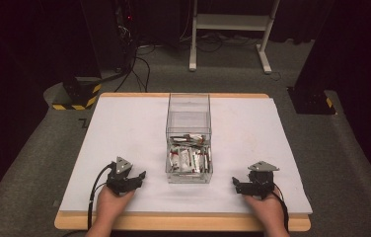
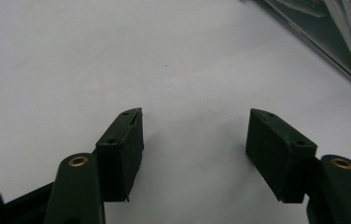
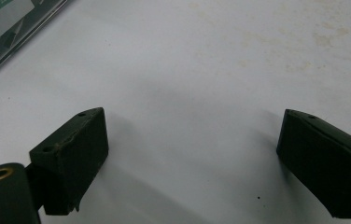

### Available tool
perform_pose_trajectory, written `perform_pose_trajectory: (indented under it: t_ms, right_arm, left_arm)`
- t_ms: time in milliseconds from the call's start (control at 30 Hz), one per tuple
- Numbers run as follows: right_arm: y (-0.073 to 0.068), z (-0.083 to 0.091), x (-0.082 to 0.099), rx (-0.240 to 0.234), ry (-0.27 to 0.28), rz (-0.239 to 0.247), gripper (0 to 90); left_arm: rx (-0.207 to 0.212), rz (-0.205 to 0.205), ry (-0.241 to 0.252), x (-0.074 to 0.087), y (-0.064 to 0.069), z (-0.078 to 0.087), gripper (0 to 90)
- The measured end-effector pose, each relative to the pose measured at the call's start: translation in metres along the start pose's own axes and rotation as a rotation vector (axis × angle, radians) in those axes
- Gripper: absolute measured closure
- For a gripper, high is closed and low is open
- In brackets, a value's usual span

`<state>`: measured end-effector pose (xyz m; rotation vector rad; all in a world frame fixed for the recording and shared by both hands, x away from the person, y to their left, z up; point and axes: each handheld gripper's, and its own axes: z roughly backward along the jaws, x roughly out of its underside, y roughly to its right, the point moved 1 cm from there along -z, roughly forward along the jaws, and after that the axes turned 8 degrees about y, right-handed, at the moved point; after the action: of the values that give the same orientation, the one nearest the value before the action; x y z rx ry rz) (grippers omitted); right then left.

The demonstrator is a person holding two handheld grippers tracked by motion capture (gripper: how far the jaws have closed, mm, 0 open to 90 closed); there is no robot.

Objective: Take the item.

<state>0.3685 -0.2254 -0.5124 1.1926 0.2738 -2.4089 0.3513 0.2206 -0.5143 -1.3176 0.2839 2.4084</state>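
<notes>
A clear plastic box (image 1: 189, 114) stands at the middle of the white table (image 1: 124, 128), with several white-and-red packets (image 1: 189, 159) lying in its near half. My left gripper (image 1: 135, 178) rests on the table to the box's left, open, nothing between its jaws. My right gripper (image 1: 237, 184) rests to the box's right, also open and empty. In the left gripper view my left gripper (image 2: 195, 135) faces bare table, with the box's corner (image 2: 332, 37) at upper right. In the right gripper view my right gripper (image 3: 192, 144) has the box's edge (image 3: 5, 37) at upper left.
Beyond the table's far edge lie a white desk frame (image 1: 230, 29), black cables (image 1: 139, 64) and dark stands with yellow-black striped bases (image 1: 75, 94). Grey carpet (image 1: 40, 158) surrounds the table.
</notes>
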Motion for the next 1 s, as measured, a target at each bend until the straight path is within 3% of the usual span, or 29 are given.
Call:
perform_pose_trajectory:
  t_ms: [333, 400, 533, 767, 1000]
  right_arm:
    - [0.0, 0.0, 0.0, 0.0, -0.001, 0.002, 8.6]
    - [0.0, 0.0, -0.001, -0.001, -0.002, 0.002, 8.6]
    - [0.0, 0.0, -0.001, -0.002, -0.006, 0.002, 8.6]
    - [0.0, 0.0, -0.001, -0.003, -0.009, 0.0, 8.9]
    - [0.002, 0.002, -0.002, -0.001, -0.003, 0.001, 10.8]
  left_arm:
    - [0.008, -0.019, 0.012, -0.002, 0.001, 0.002, 38.4]
    - [0.021, 0.01, 0.021, -0.003, 0.001, 0.003, 38.2]
    - [0.029, -0.01, 0.033, -0.004, 0.002, 0.006, 37.9]
    - [0.049, 0.013, 0.046, -0.005, 0.0, 0.009, 37.6]
    - [0.07, 0.006, 0.067, -0.005, 0.0, 0.014, 38.6]
